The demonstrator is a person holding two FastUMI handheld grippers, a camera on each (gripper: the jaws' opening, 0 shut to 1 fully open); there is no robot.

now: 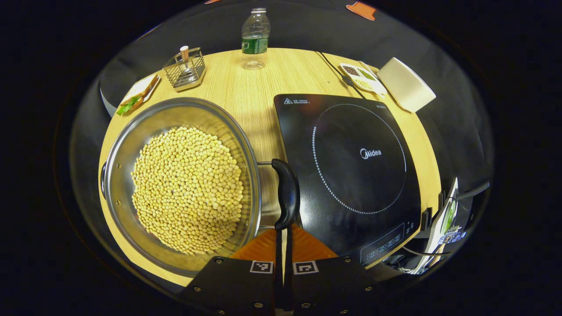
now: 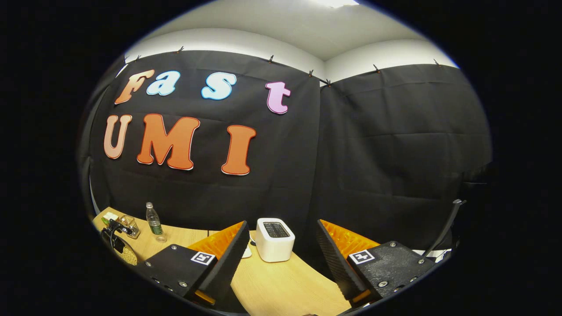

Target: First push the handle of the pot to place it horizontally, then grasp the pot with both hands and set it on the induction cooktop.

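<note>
In the left gripper view, the left gripper (image 1: 283,252) has its jaws closed, the tips right at the near end of the pot's black handle (image 1: 286,193). The handle points toward the camera, between the pot (image 1: 118,149) and the induction cooktop (image 1: 351,166). The pot, full of soybeans (image 1: 188,188), sits on the wooden surface (image 1: 250,92) just beside the cooktop. A water bottle (image 1: 255,39) stands at the far edge.

In the right gripper view, the right gripper (image 2: 281,259) hangs above the surface with jaws wide apart, holding nothing. A white toaster (image 2: 275,239) stands beyond them.
</note>
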